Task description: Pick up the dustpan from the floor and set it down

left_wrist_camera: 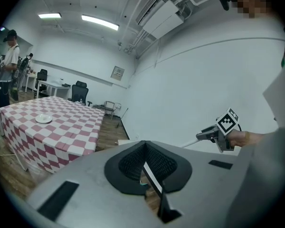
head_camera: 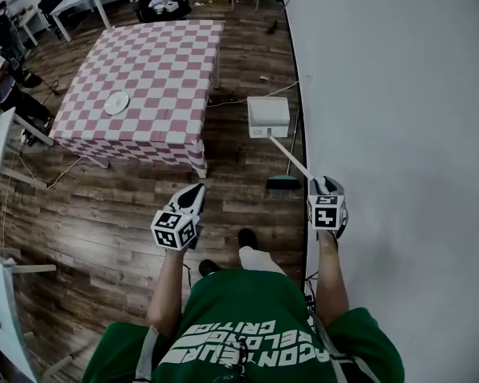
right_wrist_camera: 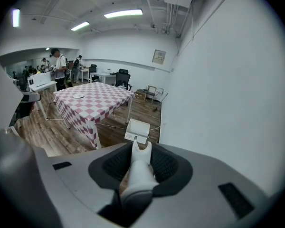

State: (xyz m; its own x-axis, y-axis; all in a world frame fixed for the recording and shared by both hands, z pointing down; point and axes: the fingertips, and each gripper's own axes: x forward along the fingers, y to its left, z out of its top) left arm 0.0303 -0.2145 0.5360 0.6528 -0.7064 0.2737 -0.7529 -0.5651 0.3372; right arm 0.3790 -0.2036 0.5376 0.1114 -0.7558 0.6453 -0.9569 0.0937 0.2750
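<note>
The dustpan (head_camera: pixel 268 116) is a white box-shaped pan on a long white handle (head_camera: pixel 291 159), low over the wooden floor beside the wall. My right gripper (head_camera: pixel 325 184) is shut on the handle's top end. In the right gripper view the thick white grip (right_wrist_camera: pixel 138 172) sits between the pads, with the pan (right_wrist_camera: pixel 137 129) straight ahead below. Whether the pan touches the floor I cannot tell. My left gripper (head_camera: pixel 193 191) hovers to the left, apart from the dustpan. Its jaws (left_wrist_camera: pixel 145 172) stand shut to a thin slit with nothing in them. The right gripper (left_wrist_camera: pixel 213 134) shows at the right there.
A dark teal brush head (head_camera: pixel 283 183) lies on the floor by the wall, under the handle. A table with a pink checked cloth (head_camera: pixel 144 78) bears a white plate (head_camera: pixel 116 102). The white wall (head_camera: pixel 399 134) runs along the right. Cables (head_camera: pixel 231 100) trail near the table leg.
</note>
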